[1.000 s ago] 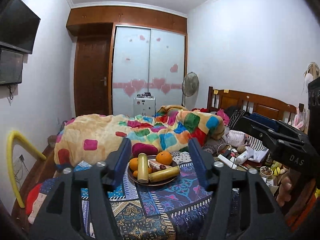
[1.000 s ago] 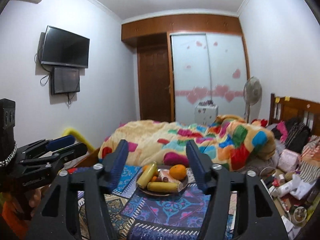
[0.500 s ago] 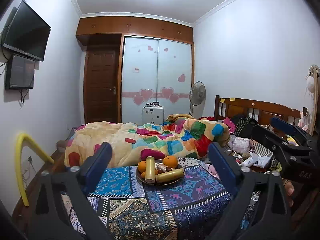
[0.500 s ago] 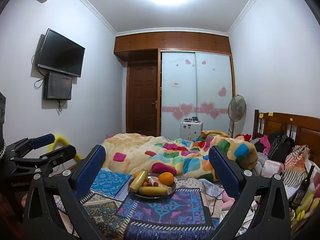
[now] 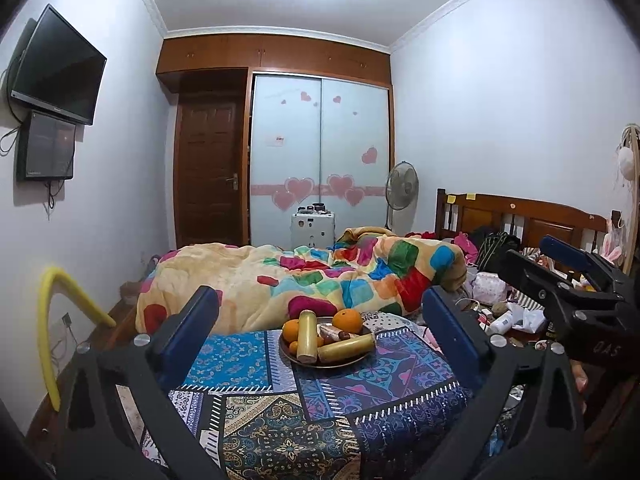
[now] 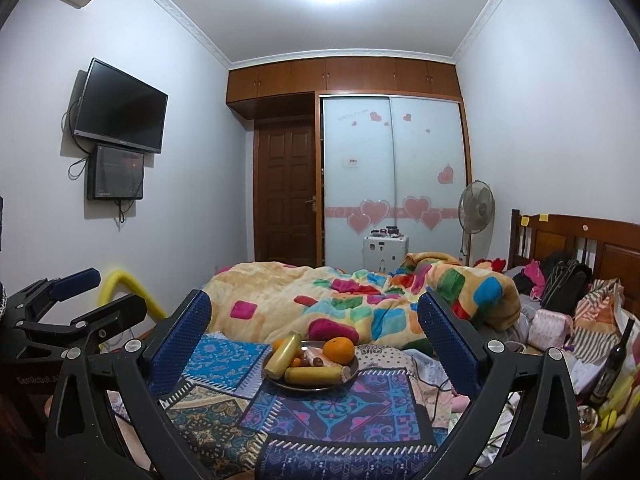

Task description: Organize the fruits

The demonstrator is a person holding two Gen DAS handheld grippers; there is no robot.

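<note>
A dark round plate sits on a patterned blue cloth. It holds a large orange, smaller oranges, two yellow cylinder-shaped pieces and small reddish items. My left gripper is open and empty, well short of the plate. My right gripper is open and empty, also back from the plate. Each gripper shows at the edge of the other's view.
A bed with a colourful patchwork quilt lies behind the cloth. Clutter, bags and bottles fill the right side by the wooden headboard. A yellow curved tube stands at the left wall. A fan stands by the wardrobe.
Both grippers opened wide from a narrower gap and pulled back and tilted up, so the plate looks smaller and more ceiling shows.
</note>
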